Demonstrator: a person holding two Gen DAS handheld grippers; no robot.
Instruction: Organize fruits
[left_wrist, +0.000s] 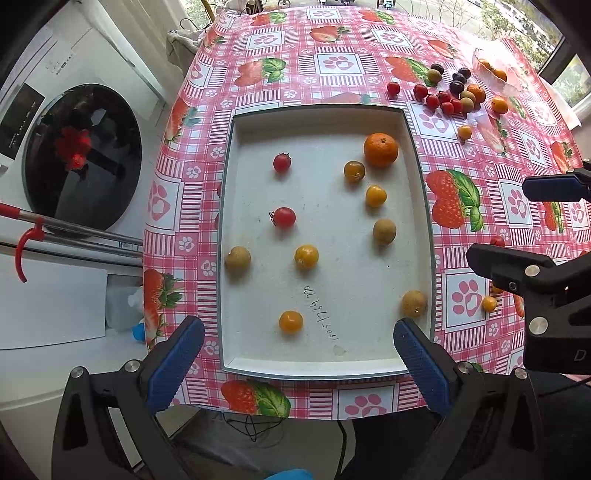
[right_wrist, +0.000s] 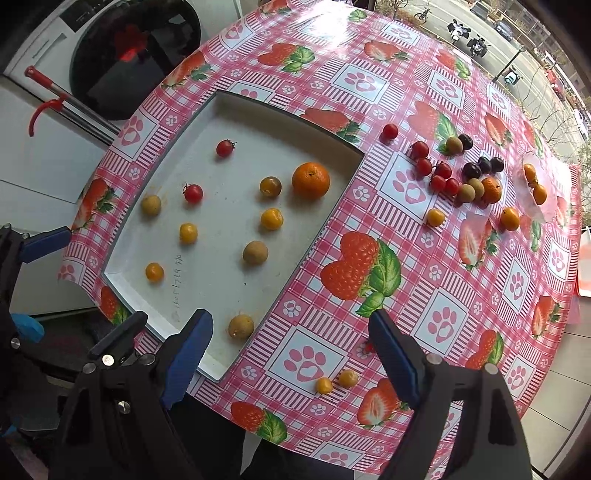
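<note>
A white tray lies on the table with several fruits in it: an orange, red tomatoes, yellow tomatoes and brown longans. My left gripper is open and empty above the tray's near edge. My right gripper is open and empty over the table's near side, right of the tray. Two small yellow fruits lie between its fingers. A pile of loose fruits lies at the far right of the table.
A clear plastic bag with orange fruits lies at the far right. A washing machine stands left of the table. A red-handled pole leans there. The table's near edge is just below my left gripper.
</note>
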